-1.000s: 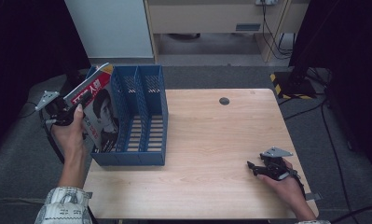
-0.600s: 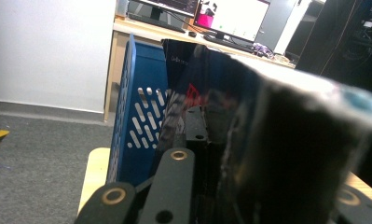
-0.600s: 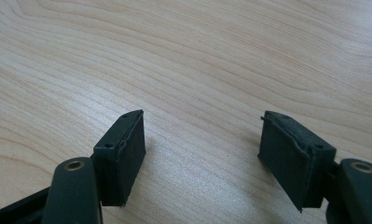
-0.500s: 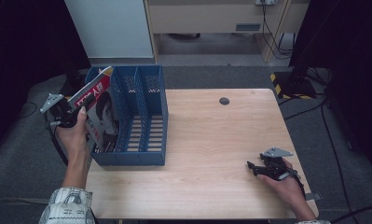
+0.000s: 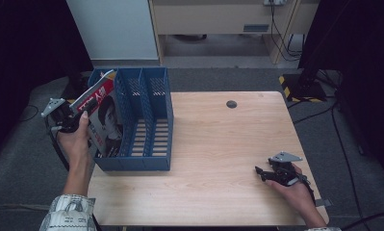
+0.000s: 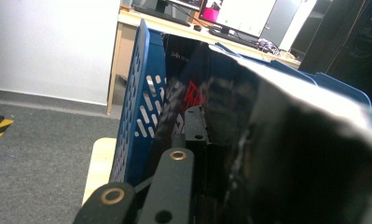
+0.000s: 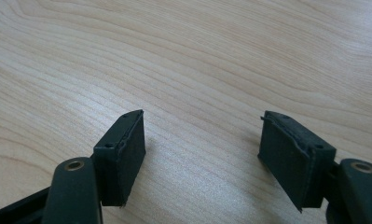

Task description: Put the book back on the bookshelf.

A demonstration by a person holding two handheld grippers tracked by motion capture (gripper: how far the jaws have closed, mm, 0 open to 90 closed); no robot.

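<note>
At about nine o'clock in the high view, the left gripper [image 5: 73,120] is clamped on the near edge of a magazine [image 5: 103,118], a glossy issue with a red title band and a portrait on its cover. The magazine stands tilted, its top corner leaning out toward eleven o'clock, and its lower part sits inside the leftmost slot of a blue three-slot file organizer [image 5: 146,120] that stands on the left end of the light wooden table [image 5: 218,144]. In the left gripper view the magazine [image 6: 277,149] shows as a dark, shiny sheet pressed right against the black jaws, with the perforated blue wall of the file organizer [image 6: 141,107] just beside it at ten o'clock; the jaws are squeezed together on the paper. The person's left hand [image 5: 74,144] wraps the gripper's handle, a patterned sleeve [image 5: 69,214] showing at seven o'clock. Well apart, near five o'clock, the right gripper [image 5: 264,174] rests on the table under the right hand [image 5: 290,185], a grey three-cornered plate on top. In the right gripper view its jaws stand spread over bare wood [image 7: 197,70], nothing between them. A small dark round cap [image 5: 231,104] is set into the tabletop toward one o'clock.
</note>
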